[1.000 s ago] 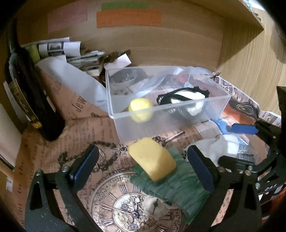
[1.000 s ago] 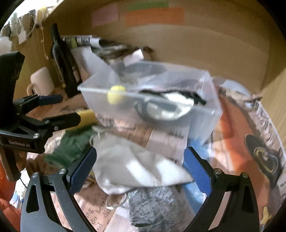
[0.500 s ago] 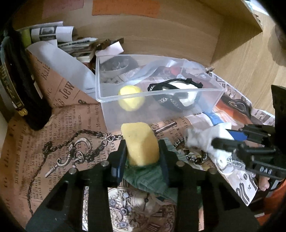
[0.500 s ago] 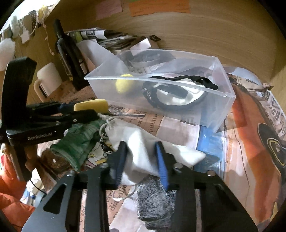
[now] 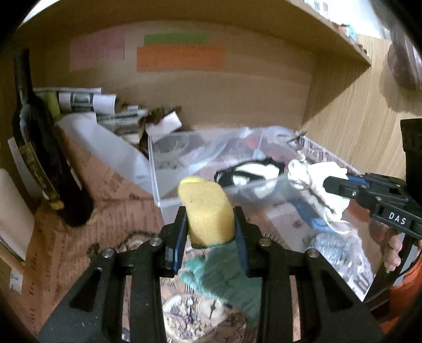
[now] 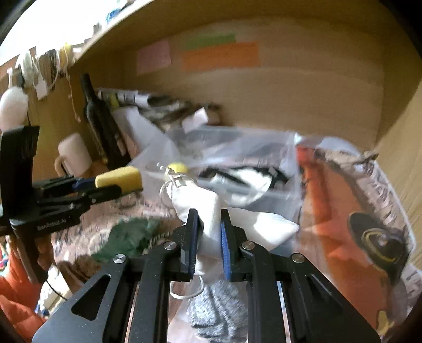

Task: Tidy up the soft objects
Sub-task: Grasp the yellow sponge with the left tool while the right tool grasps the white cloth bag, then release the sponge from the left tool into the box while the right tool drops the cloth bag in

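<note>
Left wrist: clear bin [image 5: 168,195] with yellow ball [image 5: 191,180], black-and-white item [image 5: 250,175].

A light wooden back wall [image 5: 237,89] closes the alcove, with a pink paper sheet [image 5: 97,51], a green paper strip [image 5: 176,39] and an orange paper strip [image 5: 180,58] stuck on it. A wooden shelf board [image 5: 340,34] runs overhead, and a wood-grain side panel [image 5: 356,126] stands at the right. Printed vintage-style paper [image 5: 79,232] covers the bench. Bright daylight [image 6: 52,23] shows above the shelf edge.
</note>
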